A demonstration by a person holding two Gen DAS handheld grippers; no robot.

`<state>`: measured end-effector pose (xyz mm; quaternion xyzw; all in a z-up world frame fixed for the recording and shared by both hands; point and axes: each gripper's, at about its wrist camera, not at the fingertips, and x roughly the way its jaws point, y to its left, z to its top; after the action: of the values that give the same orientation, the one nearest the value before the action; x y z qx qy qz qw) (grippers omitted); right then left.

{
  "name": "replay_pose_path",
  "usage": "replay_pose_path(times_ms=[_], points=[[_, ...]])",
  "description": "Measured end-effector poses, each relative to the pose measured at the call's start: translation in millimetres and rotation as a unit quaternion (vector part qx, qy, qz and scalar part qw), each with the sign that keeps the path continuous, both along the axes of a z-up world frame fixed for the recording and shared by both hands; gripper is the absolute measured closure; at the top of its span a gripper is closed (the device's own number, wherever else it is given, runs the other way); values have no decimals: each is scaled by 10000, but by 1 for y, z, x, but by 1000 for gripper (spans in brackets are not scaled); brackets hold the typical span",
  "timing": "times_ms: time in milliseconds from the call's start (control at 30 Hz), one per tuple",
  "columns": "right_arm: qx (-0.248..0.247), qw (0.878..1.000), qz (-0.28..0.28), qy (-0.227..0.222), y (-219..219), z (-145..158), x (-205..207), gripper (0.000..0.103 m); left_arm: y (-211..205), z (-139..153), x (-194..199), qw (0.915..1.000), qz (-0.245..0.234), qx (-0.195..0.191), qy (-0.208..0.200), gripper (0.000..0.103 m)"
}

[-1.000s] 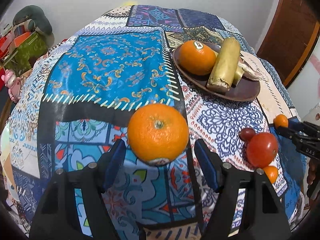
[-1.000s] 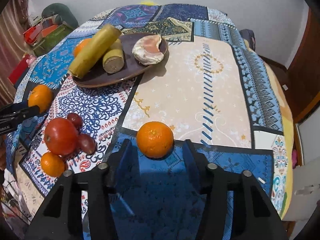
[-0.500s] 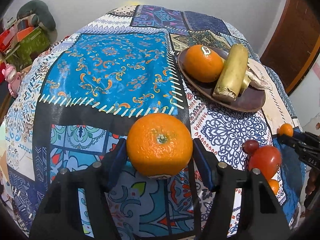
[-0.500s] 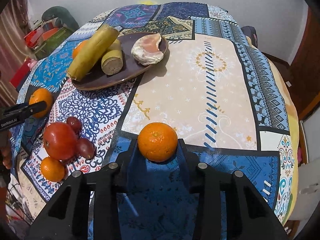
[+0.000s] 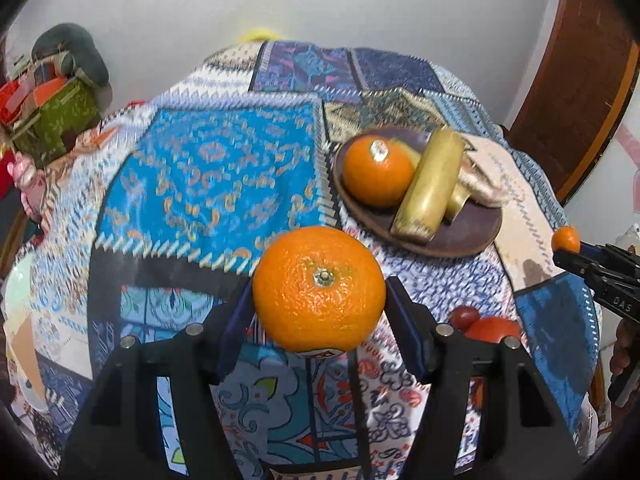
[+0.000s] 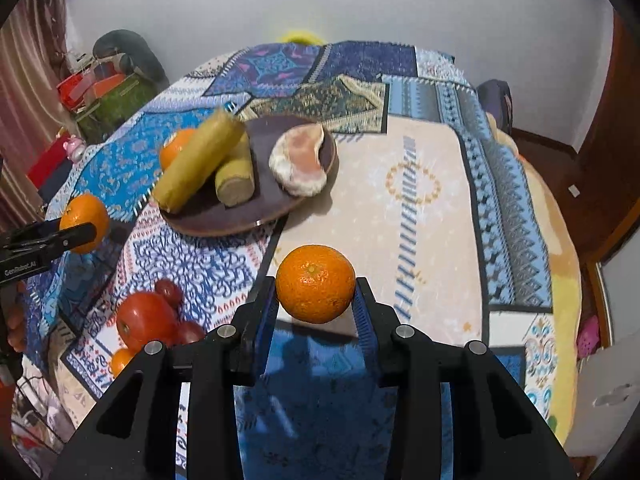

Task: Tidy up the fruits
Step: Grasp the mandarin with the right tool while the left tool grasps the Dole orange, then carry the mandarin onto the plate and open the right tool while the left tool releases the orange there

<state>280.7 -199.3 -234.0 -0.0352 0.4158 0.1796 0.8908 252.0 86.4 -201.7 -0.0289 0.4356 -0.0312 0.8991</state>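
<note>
A large orange [image 5: 319,293] hangs above the patchwork cloth, clamped by my left gripper [image 5: 319,300]. A smaller orange [image 6: 315,289] is lifted off the table, with my right gripper [image 6: 316,300] shut on it. Farther back a dark brown plate [image 5: 472,228] [image 6: 208,220] carries a stickered orange [image 5: 376,172], two yellow-brown cylinders [image 6: 198,168] and a peeled pale fruit piece [image 6: 300,164]. From the left wrist view the right gripper's tip and its small orange [image 5: 566,239] show at the right edge; the right wrist view catches the left gripper's orange [image 6: 85,222] at the left.
A red tomato [image 6: 146,320], dark grapes [image 6: 170,290] and a small orange [image 6: 120,360] lie clustered on the cloth between the grippers. Boxes and a bag [image 5: 52,112] are piled beyond the table's left side. A wooden door [image 5: 580,92] stands at the right.
Both grippers closed on their oranges and then lifted them off the cloth. The table looks farther below and more wall shows above.
</note>
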Motion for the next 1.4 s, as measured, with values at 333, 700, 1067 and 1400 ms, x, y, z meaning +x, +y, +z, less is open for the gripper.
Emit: replay_pose_path(times_ms=[333,700,1067,1400], points=[[53,9994,47,-338,5,22,22,68,-18,36,27,9988,-155,78,-451,39],[149,9971,133,-736,20,47,48,68,-30,55,66,9969,-232,-16,-750,39],[138,9963,322,-787,40,39,75,68,-37,35,111,9983,-232,27,-529,39],[219,9973,494,-503,55,19,98,68,-40,13,152,9994,-177,-25,-300,39]])
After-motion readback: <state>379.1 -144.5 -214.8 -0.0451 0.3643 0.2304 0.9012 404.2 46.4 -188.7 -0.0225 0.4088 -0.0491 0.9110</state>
